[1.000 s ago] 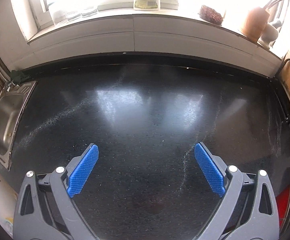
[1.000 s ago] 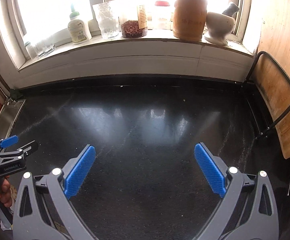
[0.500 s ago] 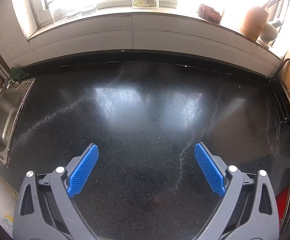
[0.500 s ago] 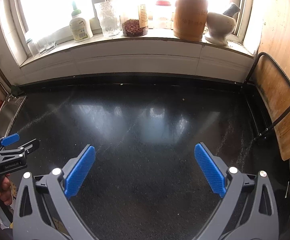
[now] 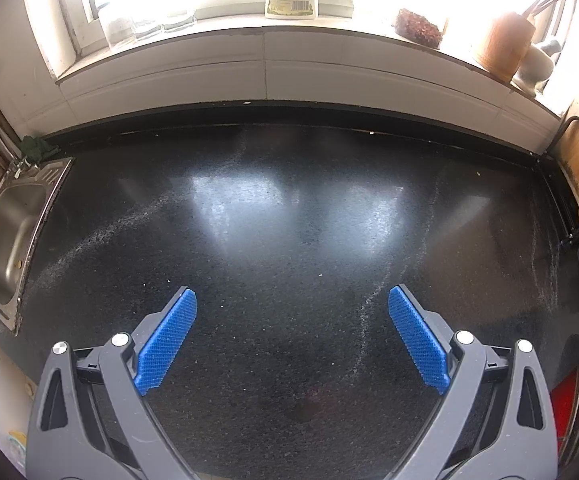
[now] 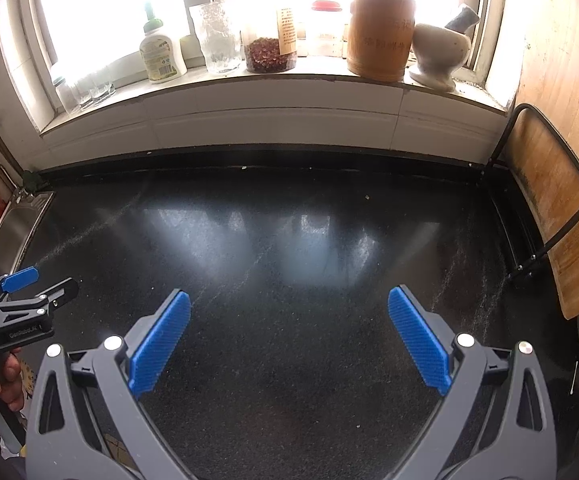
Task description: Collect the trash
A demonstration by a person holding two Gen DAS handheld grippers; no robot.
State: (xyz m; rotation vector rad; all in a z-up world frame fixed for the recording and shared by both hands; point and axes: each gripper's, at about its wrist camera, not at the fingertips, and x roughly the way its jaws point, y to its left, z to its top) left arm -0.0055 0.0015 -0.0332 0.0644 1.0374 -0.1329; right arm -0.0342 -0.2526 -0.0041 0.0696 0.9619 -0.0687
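My left gripper [image 5: 292,300] is open and empty above a black speckled countertop [image 5: 289,220]. My right gripper [image 6: 289,300] is open and empty over the same countertop [image 6: 309,248]. The left gripper also shows at the left edge of the right wrist view [image 6: 37,286], held in a hand. Only small pale crumbs [image 6: 367,197] and faint dusty streaks [image 5: 365,320] lie on the counter. No larger piece of trash is in view.
A steel sink [image 5: 7,232] is set into the counter at the left. The windowsill holds a soap bottle [image 6: 161,54], a glass [image 6: 217,36], a jar [image 6: 270,52], a wooden utensil pot [image 6: 379,36] and a mortar [image 6: 439,50]. Wooden boards in a wire rack [image 6: 545,188] stand at the right.
Both grippers have drifted slightly back and up, so the views show a little more of the windowsill. Both stay open.
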